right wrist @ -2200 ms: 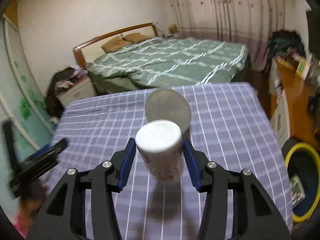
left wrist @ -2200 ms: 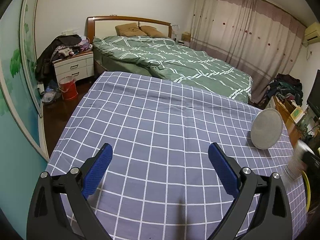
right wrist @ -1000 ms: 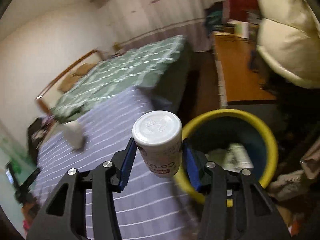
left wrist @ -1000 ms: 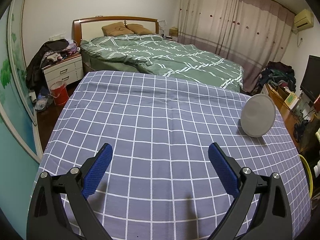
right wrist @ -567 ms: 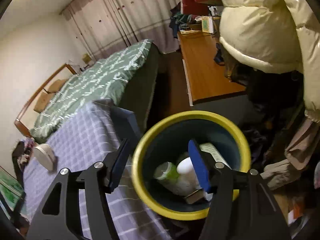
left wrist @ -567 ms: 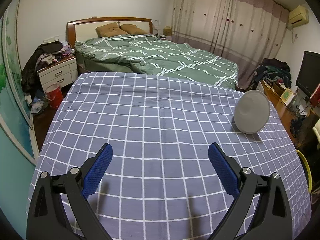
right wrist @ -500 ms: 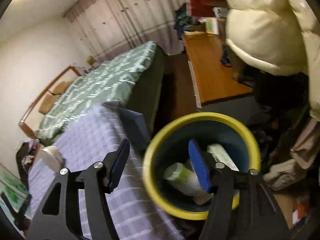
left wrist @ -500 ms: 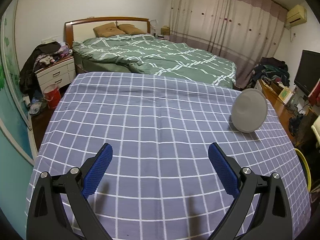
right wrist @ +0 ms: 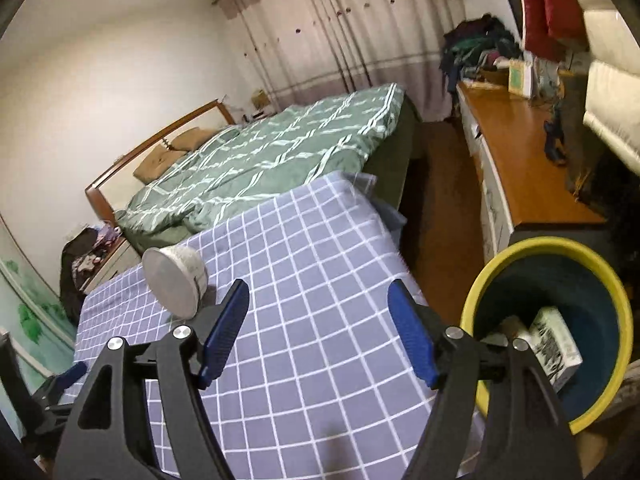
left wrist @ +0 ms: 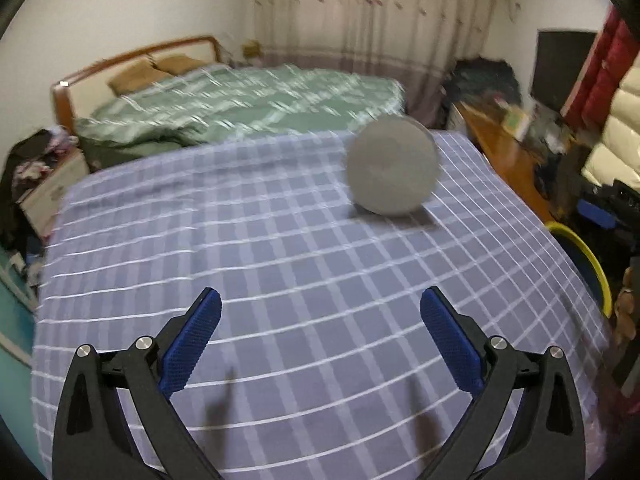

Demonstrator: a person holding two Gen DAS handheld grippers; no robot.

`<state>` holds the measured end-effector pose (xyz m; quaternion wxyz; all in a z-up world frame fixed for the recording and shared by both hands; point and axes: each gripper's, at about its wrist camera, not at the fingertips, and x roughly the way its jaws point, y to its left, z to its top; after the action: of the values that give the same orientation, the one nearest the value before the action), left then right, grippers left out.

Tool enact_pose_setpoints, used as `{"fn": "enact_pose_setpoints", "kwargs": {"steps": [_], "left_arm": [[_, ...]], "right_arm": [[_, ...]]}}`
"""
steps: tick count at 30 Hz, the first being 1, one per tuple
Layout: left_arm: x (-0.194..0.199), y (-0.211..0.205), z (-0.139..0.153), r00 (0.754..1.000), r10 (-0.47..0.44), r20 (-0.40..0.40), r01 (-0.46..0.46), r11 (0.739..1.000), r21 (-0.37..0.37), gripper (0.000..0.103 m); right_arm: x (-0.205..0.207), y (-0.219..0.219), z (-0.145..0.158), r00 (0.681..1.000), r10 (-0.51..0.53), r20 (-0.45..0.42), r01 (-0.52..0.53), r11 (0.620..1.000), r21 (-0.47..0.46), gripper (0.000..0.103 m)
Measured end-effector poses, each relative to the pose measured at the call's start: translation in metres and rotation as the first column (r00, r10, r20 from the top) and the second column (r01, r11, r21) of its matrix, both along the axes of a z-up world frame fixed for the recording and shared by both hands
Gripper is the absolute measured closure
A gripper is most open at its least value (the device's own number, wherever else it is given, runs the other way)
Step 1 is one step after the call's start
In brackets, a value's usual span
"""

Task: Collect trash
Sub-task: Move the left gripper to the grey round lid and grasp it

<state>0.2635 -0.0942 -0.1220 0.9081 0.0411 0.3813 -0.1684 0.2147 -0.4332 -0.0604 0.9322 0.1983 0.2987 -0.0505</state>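
Bedroom with a green striped bed (right wrist: pixel 280 160) at the back, pale curtains (right wrist: pixel 340 32) behind it and a wooden desk (right wrist: pixel 516 160) along the right wall. Nearer, a table under a blue checked cloth (left wrist: pixel 300 260). On that cloth, near its far right corner in the left wrist view, a round grey-white tub (left wrist: pixel 392 166) tipped on its side, flat end toward the camera, blurred there; same tub (right wrist: pixel 176 282) seen from the right wrist view toward the far left part of the cloth, just beyond the left fingertip of the right gripper. Beside the table's right edge, on the floor, a dark bin with a yellow rim (right wrist: pixel 536 246), partly behind the right gripper's frame; inside it a printed carton (right wrist: pixel 554 344) and other pale trash, hard to make out. Left gripper (left wrist: pixel 320 330) low over the near edge of the cloth, blue pads wide apart, nothing between them. Right gripper (right wrist: pixel 318 330) over the cloth's right edge next to the bin, jaws just been opening and now well apart, nothing between the pads (right wrist: pixel 224 332). At the lower left corner of the right wrist view, the tip of the left gripper just showing.
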Motion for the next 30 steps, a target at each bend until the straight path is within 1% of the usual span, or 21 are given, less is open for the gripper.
{"fn": "enact_pose_setpoints", "kwargs": {"steps": [3,4,6,8,14,20,23,25,30], "left_arm": [[0.014,-0.032,-0.002,0.998,-0.048,-0.037,0.049,0.998,0.025,0.005],[0.021,-0.044,-0.003,0.998,-0.059,-0.038,0.06,0.998,0.036,0.005],[0.034,-0.064,-0.003,0.998,-0.053,-0.028,0.055,0.996,0.074,0.005],[0.052,-0.082,-0.003,0.999,-0.045,-0.025,0.048,0.994,0.096,0.005],[0.087,-0.103,-0.005,1.0,-0.001,-0.013,0.003,0.99,0.138,0.005],[0.111,-0.113,-0.011,1.0,-0.006,-0.023,0.01,0.99,0.144,0.005],[0.121,-0.116,-0.011,0.999,-0.017,-0.034,0.021,0.991,0.131,0.005],[0.121,-0.117,-0.01,0.999,-0.023,-0.033,0.027,0.993,0.118,0.005],[0.127,-0.121,-0.004,0.998,-0.054,-0.013,0.055,0.994,0.094,0.006]], "right_arm": [[-0.004,0.004,0.002,1.0,0.008,0.02,-0.008,1.0,-0.002,0.035],[-0.005,0.004,0.0,1.0,0.014,0.02,-0.014,1.0,0.003,0.035],[-0.005,0.005,-0.003,1.0,0.026,0.01,-0.026,1.0,0.014,0.035],[-0.004,0.005,-0.006,0.999,0.038,-0.001,-0.038,0.999,0.019,0.035],[-0.002,0.005,-0.007,0.999,0.05,0.003,-0.05,0.998,0.048,0.035],[-0.005,0.003,-0.006,0.999,0.052,0.014,-0.053,0.996,0.07,0.035],[-0.005,0.004,-0.006,0.998,0.056,0.01,-0.057,0.996,0.072,0.035],[-0.004,0.005,-0.007,0.998,0.06,0.006,-0.061,0.995,0.073,0.035],[-0.002,0.007,-0.007,0.998,0.07,0.001,-0.07,0.995,0.072,0.035]]}}
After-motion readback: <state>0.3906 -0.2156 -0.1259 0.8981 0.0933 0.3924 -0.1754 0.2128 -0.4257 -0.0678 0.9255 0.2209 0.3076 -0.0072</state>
